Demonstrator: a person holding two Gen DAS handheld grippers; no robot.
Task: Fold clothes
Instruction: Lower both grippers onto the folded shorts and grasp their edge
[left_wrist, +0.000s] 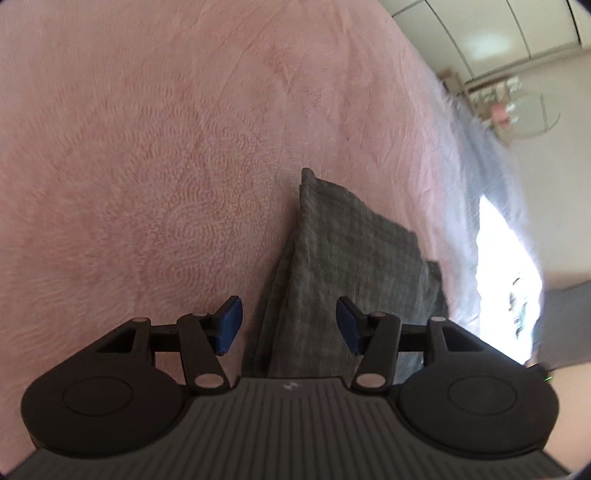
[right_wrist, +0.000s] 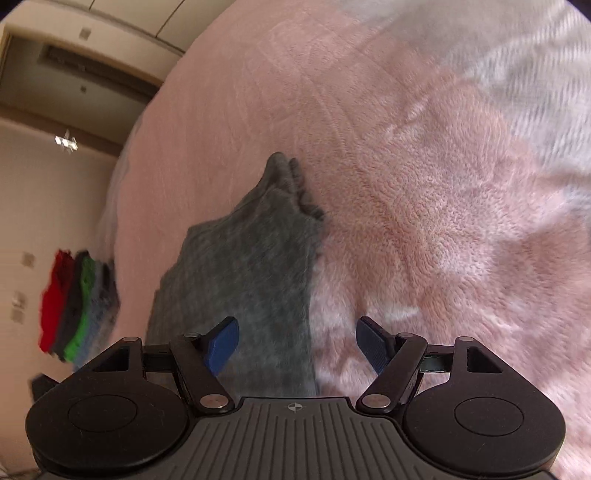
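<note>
A folded grey garment (left_wrist: 347, 254) lies on a pink fleece blanket (left_wrist: 147, 166). My left gripper (left_wrist: 288, 325) is open and empty, just above the garment's near end, with the cloth running between its blue pads (left_wrist: 229, 325). In the right wrist view the same grey garment (right_wrist: 247, 266) lies left of centre on the pink blanket (right_wrist: 424, 221). My right gripper (right_wrist: 297, 347) is open and empty over the garment's right edge, its left pad (right_wrist: 221, 345) above the cloth.
A stack of folded clothes, red, dark, green and blue (right_wrist: 79, 306), sits at the blanket's left edge. A grey-white cover (right_wrist: 517, 55) lies at the far right. A glass round table (left_wrist: 524, 110) and cupboards stand beyond the bed.
</note>
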